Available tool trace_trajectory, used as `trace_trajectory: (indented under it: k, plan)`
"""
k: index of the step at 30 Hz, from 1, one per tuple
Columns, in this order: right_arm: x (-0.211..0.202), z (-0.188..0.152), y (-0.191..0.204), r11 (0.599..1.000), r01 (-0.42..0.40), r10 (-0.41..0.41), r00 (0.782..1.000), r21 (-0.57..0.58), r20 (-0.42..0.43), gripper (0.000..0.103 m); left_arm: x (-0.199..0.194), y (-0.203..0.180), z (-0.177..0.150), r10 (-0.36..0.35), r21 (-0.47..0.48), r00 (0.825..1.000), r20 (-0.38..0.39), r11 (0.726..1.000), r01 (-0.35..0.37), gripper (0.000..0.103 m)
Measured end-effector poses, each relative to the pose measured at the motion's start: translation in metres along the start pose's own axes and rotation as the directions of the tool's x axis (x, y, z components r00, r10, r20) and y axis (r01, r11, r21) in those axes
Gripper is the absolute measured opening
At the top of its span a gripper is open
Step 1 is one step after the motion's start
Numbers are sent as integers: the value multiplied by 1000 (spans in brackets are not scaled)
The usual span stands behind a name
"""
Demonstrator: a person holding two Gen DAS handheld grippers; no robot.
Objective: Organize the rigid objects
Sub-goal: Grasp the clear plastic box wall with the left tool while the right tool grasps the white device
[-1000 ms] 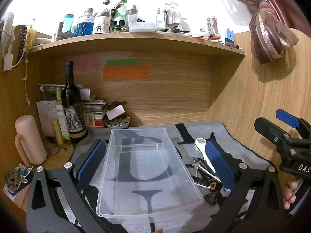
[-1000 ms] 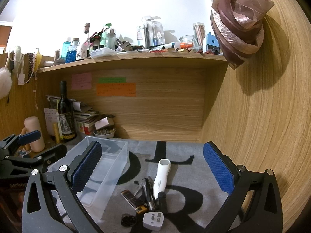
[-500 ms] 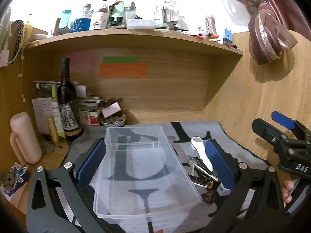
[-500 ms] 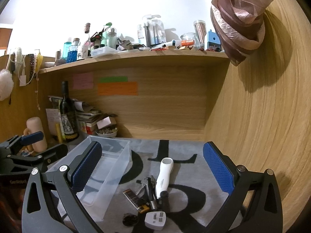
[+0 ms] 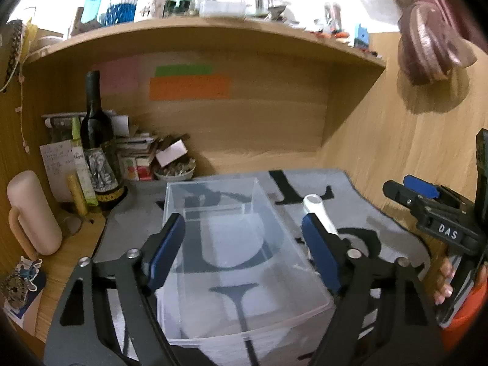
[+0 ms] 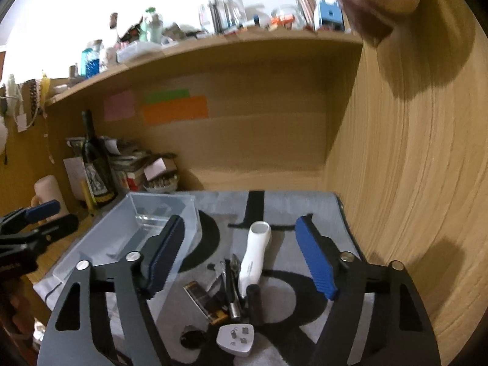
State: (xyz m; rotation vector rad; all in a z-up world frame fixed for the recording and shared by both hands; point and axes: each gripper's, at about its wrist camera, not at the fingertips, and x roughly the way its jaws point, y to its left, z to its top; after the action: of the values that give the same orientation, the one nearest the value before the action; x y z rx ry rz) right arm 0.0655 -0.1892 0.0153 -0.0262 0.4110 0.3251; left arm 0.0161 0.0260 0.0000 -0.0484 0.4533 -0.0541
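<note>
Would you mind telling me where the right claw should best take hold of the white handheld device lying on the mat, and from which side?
Grip the white handheld device across its narrower middle, coming from above and the near side. Its long body lies flat on the mat, pointing away, so the right claw, now closing with nothing pressed, can straddle it. Avoid the near end, which is crowded by the metal tools and black cylinder.

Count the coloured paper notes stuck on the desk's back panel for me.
3, all under the shelf: a pink note on the left, a green strip to its right, and an orange strip directly below the green. None looks hidden.
</note>
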Motion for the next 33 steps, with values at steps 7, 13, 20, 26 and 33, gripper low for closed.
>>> trace_trajectory:
  k: [7,13,20,26,33]
  plan:
    - [29,-4,-13,999,-13,18,994,44,-109,49,19,18,-2,17,-28,997,-71,999,-19,69]
    - [58,-10,-28,997,-25,41,978,78,-205,41,42,35,-6,33,-30,985,-170,999,-39,52]
    - [85,-14,-35,997,-15,37,958,81,-285,34,61,62,-18,68,-58,961,-266,995,-86,35]
    - [107,-15,-34,997,-22,45,938,69,-343,29,71,75,-21,52,-76,946,-318,994,-81,23]
    - [137,-12,-26,999,-30,44,909,38,-415,29,87,89,-29,2,-104,923,-386,994,-45,13]
